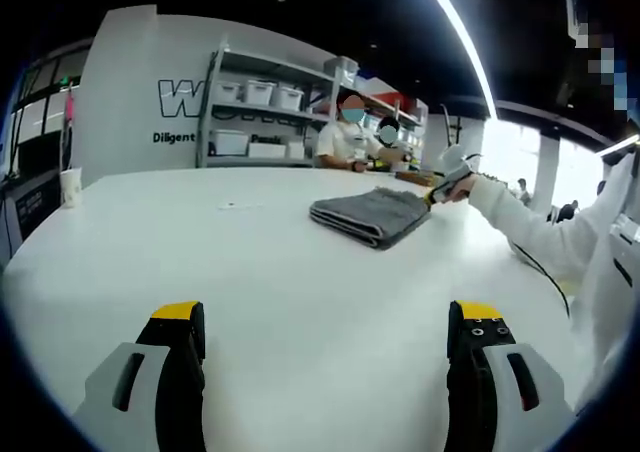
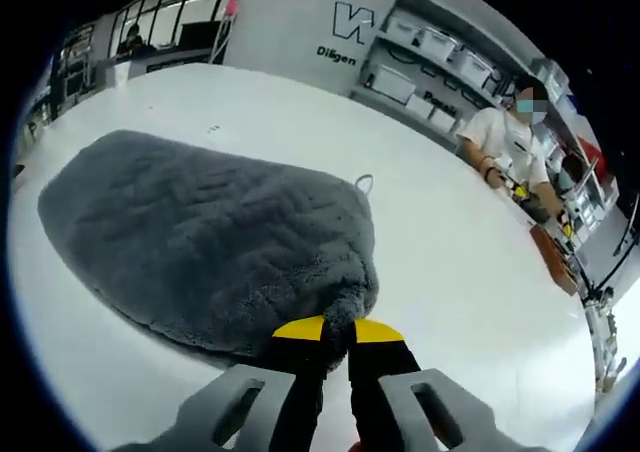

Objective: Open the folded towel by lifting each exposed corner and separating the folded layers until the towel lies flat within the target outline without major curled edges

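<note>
A folded grey towel (image 1: 368,215) lies on the white table (image 1: 250,262), well ahead of my left gripper (image 1: 325,317), which is open with nothing between its yellow-tipped jaws. The right gripper (image 1: 437,192) comes in from the right, held by a white-sleeved arm, and meets the towel's right corner. In the right gripper view the towel (image 2: 200,237) spreads out in front, its loop tag (image 2: 363,183) at the far edge. My right gripper (image 2: 338,329) is shut on the towel's near corner, the fabric bunched between the yellow tips.
A paper cup (image 1: 71,186) stands at the table's far left edge. A person in white (image 1: 345,137) sits at the table's far side, before shelves with white bins (image 1: 260,92). A brown object (image 2: 553,257) lies on the table beyond the towel.
</note>
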A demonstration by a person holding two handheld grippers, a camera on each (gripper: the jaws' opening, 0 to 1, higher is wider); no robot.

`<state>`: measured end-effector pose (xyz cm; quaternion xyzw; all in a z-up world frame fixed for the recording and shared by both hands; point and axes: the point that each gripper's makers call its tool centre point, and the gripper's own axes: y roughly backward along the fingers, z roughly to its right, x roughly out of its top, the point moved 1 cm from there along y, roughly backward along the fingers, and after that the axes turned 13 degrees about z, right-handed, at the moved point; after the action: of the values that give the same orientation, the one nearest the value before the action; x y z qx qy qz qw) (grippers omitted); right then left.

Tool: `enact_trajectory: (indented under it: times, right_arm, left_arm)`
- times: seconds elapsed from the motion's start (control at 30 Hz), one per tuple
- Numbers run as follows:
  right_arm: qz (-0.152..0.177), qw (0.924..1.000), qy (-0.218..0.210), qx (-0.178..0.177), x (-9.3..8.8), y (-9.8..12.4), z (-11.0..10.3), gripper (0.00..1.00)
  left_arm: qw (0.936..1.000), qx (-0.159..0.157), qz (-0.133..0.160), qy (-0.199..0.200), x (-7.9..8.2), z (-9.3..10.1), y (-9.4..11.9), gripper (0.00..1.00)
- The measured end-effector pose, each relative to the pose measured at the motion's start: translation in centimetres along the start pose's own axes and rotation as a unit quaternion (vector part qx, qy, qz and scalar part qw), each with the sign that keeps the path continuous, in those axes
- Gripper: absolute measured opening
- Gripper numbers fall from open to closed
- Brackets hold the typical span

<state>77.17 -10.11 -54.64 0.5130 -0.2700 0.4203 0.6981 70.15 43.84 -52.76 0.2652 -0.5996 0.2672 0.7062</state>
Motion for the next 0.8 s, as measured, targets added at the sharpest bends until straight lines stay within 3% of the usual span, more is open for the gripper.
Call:
enact_trajectory:
  times: [0.47, 0.8]
  right_arm:
    - [0.008, 0.9999, -0.009, 0.011, 0.03, 0.1, -0.09, 0.02]
    - [0.014, 0.9987, 0.039, 0.027, 0.02, 0.1, -0.17, 0.05]
  left_arm:
    - [1.0, 0.001, -0.002, 0.001, -0.2, 0.2, 0.03, 1.0]
    - [1.0, 0.001, -0.002, 0.001, -0.26, 0.18, 0.04, 1.0]
